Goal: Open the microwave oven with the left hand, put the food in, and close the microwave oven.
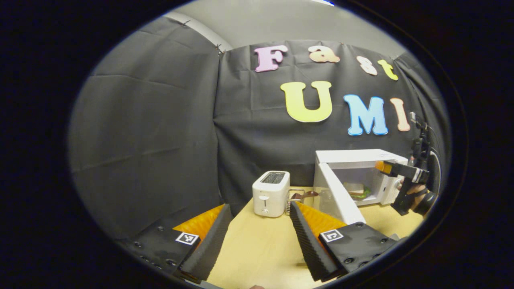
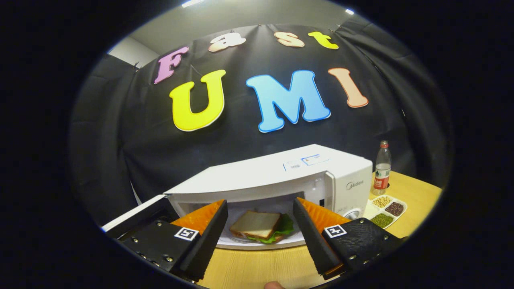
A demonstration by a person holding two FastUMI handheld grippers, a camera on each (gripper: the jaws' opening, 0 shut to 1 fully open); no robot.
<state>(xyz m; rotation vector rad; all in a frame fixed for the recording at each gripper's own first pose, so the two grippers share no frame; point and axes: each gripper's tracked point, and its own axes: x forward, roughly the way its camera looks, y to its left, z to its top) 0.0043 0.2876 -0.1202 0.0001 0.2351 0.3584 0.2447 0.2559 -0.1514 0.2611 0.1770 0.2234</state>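
The white microwave oven (image 2: 281,172) stands open, its door (image 1: 339,192) swung out to the left. A sandwich (image 2: 261,226) with lettuce lies on the plate inside the cavity, and it shows as the sandwich (image 1: 357,192) in the left gripper view. My right gripper (image 2: 260,210) is open just in front of the cavity, with nothing between its fingers. In the left gripper view that same gripper (image 1: 405,172) hangs by the oven's front, held by a hand. My left gripper (image 1: 261,212) is open over the table, well back from the door.
A white toaster (image 1: 271,193) stands left of the microwave on the wooden table (image 1: 261,249), with a small metal rack and brown object (image 1: 300,196) beside it. Right of the oven are a water bottle (image 2: 382,165) and a divided dish of beans (image 2: 385,210).
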